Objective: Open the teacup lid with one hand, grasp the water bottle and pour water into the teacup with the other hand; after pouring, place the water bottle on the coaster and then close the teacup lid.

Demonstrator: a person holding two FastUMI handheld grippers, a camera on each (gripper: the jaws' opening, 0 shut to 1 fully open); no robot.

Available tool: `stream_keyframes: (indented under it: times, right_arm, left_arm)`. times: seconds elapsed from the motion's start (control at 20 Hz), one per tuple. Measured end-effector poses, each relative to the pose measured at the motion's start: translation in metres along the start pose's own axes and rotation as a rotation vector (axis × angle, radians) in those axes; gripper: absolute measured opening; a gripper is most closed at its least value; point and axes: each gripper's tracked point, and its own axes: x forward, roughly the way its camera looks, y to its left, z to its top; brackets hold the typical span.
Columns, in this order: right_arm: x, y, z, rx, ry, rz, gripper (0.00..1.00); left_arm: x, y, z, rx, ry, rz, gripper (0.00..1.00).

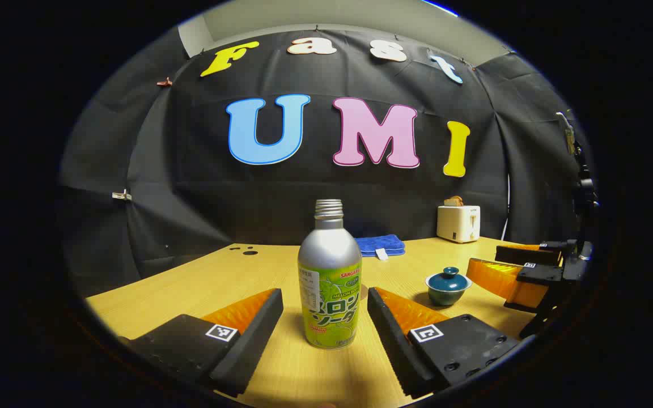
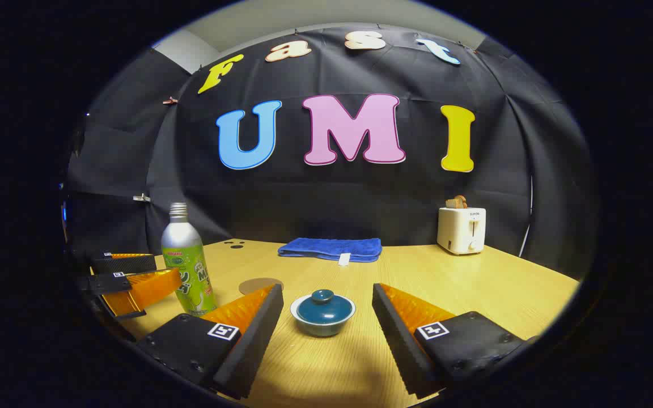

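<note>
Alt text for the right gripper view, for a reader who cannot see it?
The open right hand-held gripper frames a lidded teacup on a wooden table. To the left stand a bottle and round coaster; behind lie a blue towel and toaster.

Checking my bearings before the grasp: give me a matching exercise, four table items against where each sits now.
Things:
1. water bottle
2. teacup
3. toaster
4. blue towel

Places:
A. far right of the table, by the wall
B. between the open left gripper fingers
C. folded at the table's back edge
D. lid on, between the open right gripper fingers

Pairs: 1-B, 2-D, 3-A, 4-C
</note>
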Motion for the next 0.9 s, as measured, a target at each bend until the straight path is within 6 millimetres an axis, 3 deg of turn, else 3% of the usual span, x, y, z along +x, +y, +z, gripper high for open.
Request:
stream_keyframes:
  times: [0.9]
  right_arm:
    - [0.0015, 0.0009, -0.0008, 0.002, 0.005, 0.009, 0.98]
  left_arm:
    - [0.0006, -0.0031, 0.0008, 0.0, -0.001, -0.017, 0.95]
